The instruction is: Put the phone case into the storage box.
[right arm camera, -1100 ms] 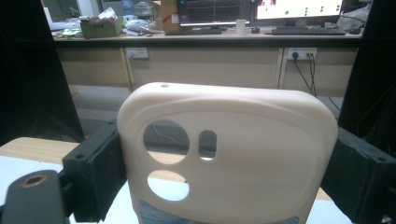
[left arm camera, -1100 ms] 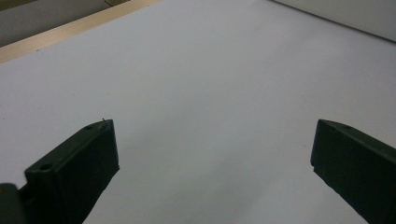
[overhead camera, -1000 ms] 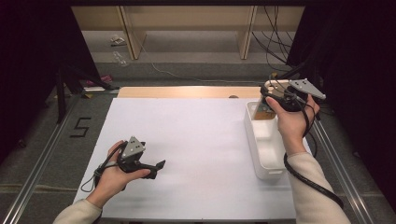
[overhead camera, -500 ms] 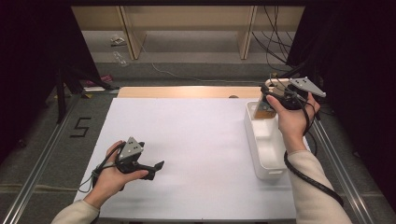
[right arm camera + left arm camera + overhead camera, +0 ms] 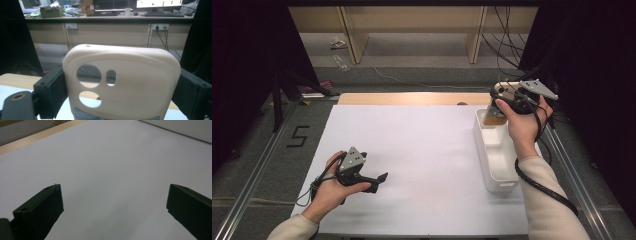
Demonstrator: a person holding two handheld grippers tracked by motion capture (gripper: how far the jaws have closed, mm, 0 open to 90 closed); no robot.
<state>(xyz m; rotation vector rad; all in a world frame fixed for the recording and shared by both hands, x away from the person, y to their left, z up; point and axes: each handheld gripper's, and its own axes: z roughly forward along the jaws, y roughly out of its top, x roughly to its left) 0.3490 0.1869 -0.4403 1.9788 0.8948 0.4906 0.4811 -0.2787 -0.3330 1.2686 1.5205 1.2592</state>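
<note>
My right gripper (image 5: 504,100) is raised over the far end of a white bin (image 5: 482,150) at the table's right side. It is shut on a cream phone case (image 5: 497,106), gripped by its two long sides. In the right gripper view the phone case (image 5: 130,82) stands upright between the black jaws of the right gripper (image 5: 122,72), with its camera cut-outs facing me. My left gripper (image 5: 381,182) rests low on the white table sheet (image 5: 427,145) at the front left. In the left gripper view the left gripper (image 5: 115,188) is open with nothing between its jaws.
A wooden strip (image 5: 412,98) borders the sheet's far edge, with shelf legs and cables behind it. A "5" mark (image 5: 298,136) lies on the grey surface to the left. Metal rails run along both table sides. A desk with monitors (image 5: 135,6) stands beyond.
</note>
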